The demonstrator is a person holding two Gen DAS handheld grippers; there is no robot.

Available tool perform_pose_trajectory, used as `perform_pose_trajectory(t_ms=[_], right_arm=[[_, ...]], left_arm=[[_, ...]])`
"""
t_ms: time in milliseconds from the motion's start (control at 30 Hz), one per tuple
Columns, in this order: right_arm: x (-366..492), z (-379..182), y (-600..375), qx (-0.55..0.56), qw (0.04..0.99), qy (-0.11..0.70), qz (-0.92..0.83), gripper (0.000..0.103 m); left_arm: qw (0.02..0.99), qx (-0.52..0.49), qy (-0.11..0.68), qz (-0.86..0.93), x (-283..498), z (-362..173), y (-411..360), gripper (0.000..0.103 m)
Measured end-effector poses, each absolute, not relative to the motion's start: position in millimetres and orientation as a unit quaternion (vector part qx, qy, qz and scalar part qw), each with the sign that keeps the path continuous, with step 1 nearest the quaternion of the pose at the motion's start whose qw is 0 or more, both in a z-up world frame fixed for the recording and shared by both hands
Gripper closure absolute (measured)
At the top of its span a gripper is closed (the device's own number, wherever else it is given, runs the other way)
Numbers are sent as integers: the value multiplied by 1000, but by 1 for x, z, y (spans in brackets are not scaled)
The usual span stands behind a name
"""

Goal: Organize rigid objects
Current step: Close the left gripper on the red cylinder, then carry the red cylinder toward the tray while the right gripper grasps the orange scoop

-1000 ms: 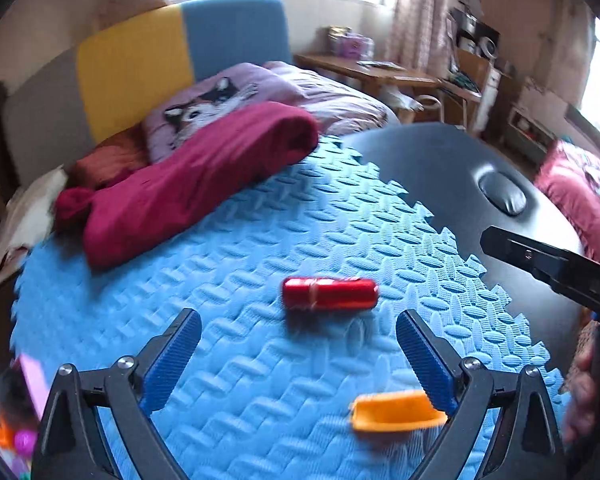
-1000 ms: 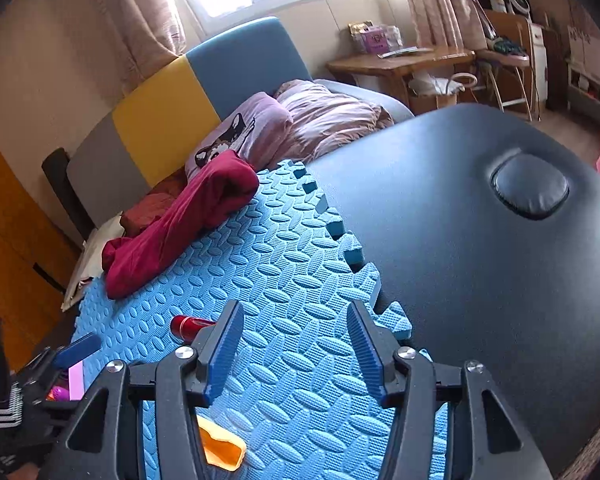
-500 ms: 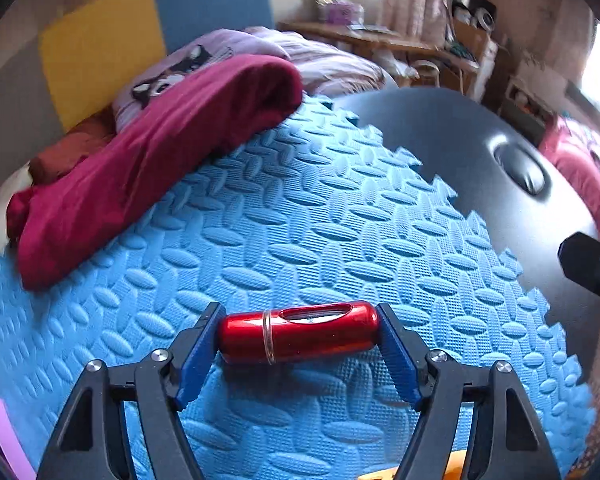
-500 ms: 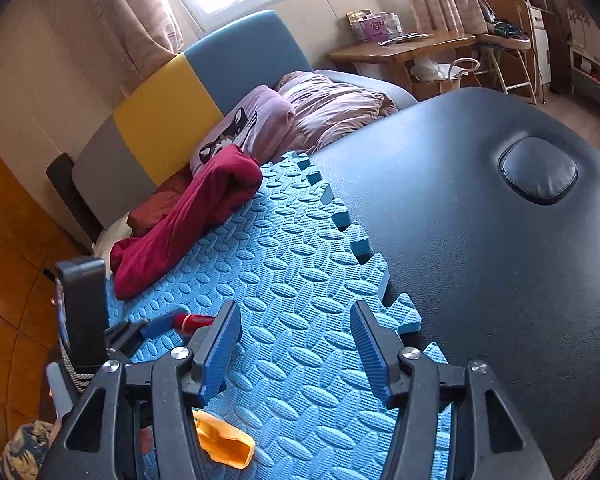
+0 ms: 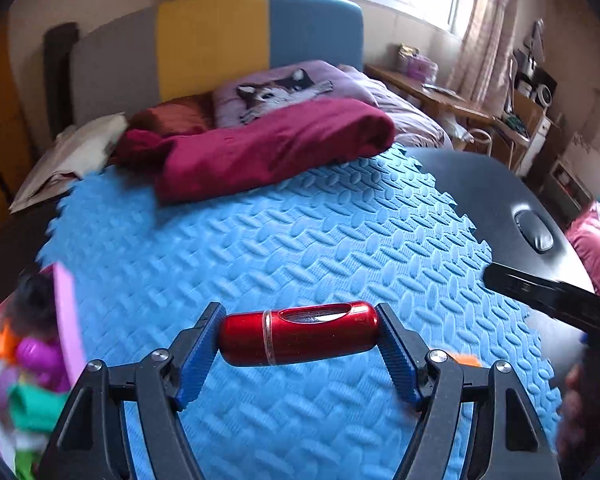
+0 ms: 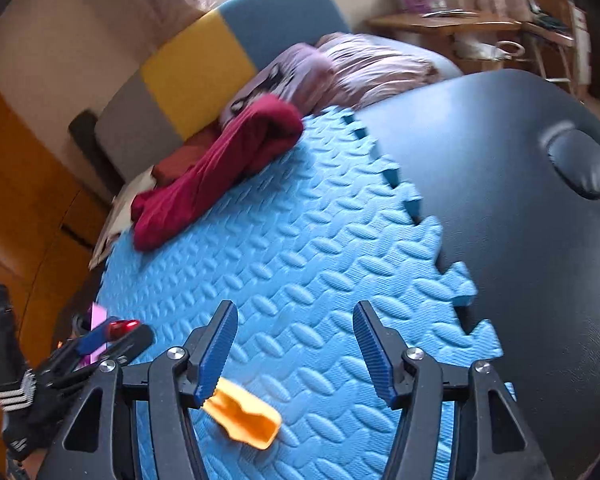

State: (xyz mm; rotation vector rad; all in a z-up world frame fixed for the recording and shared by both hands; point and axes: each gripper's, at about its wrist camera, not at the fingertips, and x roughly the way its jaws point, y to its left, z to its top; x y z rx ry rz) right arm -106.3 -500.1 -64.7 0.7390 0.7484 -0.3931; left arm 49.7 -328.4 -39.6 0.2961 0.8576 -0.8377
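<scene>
My left gripper (image 5: 298,338) is shut on a shiny red cylinder (image 5: 300,338), held crosswise between its blue pads above the blue foam mat (image 5: 280,232). The cylinder's end also shows in the right wrist view (image 6: 122,326), at the far left with the left gripper. My right gripper (image 6: 296,344) is open and empty above the mat. An orange scoop-shaped piece (image 6: 244,420) lies on the mat just below its left finger (image 6: 216,356). A sliver of it shows in the left wrist view (image 5: 462,359).
A pink-rimmed bin (image 5: 64,320) with colourful toys sits at the mat's left edge. A maroon cloth (image 5: 268,152) lies along the mat's far edge. The black padded table (image 6: 520,200) extends to the right. A bed and desk stand beyond.
My left gripper closed on the red cylinder and lifted it, swinging left so the toy bin came into view. The right gripper shifted slightly and stayed open.
</scene>
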Motion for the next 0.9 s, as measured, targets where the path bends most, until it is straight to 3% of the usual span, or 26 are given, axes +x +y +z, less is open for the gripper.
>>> perform_pose_trajectory(t_ms=[400, 433, 533, 900], right_arm=[[-80, -76, -468, 297, 852, 415, -115, 42], [-79, -77, -464, 297, 852, 419, -98, 44], [-72, -79, -453, 307, 847, 433, -32, 65], [-64, -76, -421, 289, 841, 453, 53, 65]], left_arm=[[826, 121, 391, -387, 11, -26, -261, 28], [829, 119, 387, -385, 9, -25, -257, 28], [834, 109, 381, -384, 5, -18, -244, 28], [853, 81, 360, -369, -5, 1, -203, 28]])
